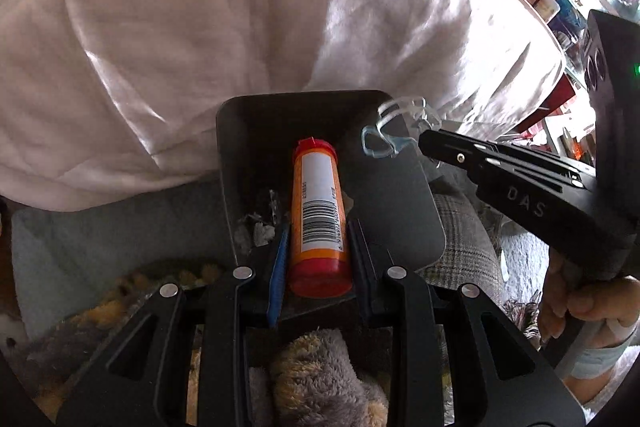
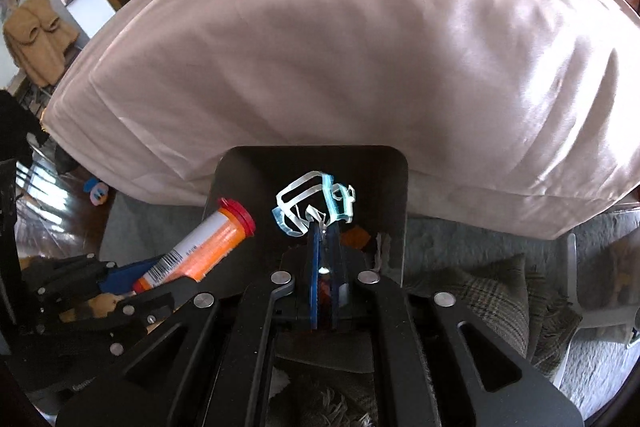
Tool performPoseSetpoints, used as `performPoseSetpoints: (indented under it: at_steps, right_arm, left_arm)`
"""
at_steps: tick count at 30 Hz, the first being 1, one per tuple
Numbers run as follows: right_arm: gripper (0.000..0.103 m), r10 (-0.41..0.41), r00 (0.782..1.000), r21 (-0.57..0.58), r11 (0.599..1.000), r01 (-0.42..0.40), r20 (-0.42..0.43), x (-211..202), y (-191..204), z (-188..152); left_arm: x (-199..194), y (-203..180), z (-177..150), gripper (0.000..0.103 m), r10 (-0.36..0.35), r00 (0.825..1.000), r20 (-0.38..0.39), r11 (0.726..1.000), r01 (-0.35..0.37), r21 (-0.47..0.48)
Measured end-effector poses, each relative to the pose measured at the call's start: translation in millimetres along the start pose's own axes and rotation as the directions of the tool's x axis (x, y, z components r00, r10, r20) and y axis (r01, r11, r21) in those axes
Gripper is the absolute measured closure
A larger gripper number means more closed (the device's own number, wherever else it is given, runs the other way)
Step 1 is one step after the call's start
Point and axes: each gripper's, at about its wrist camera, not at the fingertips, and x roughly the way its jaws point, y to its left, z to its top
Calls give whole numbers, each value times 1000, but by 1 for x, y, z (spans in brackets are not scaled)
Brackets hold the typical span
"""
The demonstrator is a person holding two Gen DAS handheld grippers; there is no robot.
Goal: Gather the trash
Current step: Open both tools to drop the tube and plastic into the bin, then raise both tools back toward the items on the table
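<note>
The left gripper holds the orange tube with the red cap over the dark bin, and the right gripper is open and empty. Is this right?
Not quite. The right gripper is not open and empty: it is shut on a clear plastic piece, as the right wrist view shows. The rest holds: the left gripper holds the orange tube with the red cap over the dark bin.

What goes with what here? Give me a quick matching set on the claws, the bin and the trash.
Things:
1. orange tube
2. clear plastic piece
3. dark bin
4. paper scraps

States:
A. lying inside the bin
B. pinched in the right claw
C. gripped by the left claw
D. sits against the white cloth

Pairs: 1-C, 2-B, 3-D, 4-A
</note>
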Motion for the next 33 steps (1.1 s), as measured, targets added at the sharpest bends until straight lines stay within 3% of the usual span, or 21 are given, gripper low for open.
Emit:
performPoseSetpoints:
  at_steps: [6,7,8,9,12,16,22,27,29,33]
  right_arm:
    - [92,-15,1000,10,1000,15,-5,2,-5,6]
    - [81,-18,1000,13,1000,19,-3,2,-7,6]
    - [59,-20,1000,18,1000,20,4,0,-9,7]
    - [49,-18,1000,24,1000,17,17,-3,-10,7]
    - [45,-26,999,33,999,25,33,-9,-13,8]
    - [36,-31,998,44,999,29,57,-17,-18,10]
    - [9,-38,991,65,997,30,124,-37,-22,17]
    - [5,-44,984,73,997,32,172,-56,-33,36]
    - [5,-50,977,63,997,38,206,-66,-31,47]
    - [5,-64,960,18,998,62,273,-83,-23,76]
  left_arm:
    - [2,5,-1,74,0,1000,-10,1000,0,-15]
    - [2,6,-1,69,3,1000,-7,1000,-3,-18]
    - [1,6,0,67,8,1000,-4,1000,-8,-21]
    - [-1,7,-1,64,12,1000,2,1000,-12,-23]
    - [-6,8,0,56,22,1000,19,999,-22,-28]
    - [-13,10,1,34,33,999,43,999,-31,-38]
    - [-26,15,7,11,16,997,75,997,-10,-77]
    - [-58,22,25,8,17,993,117,996,-7,-87]
    - [-75,24,34,8,52,987,154,996,-41,-76]
    - [-112,33,65,8,135,956,260,991,-125,-58]
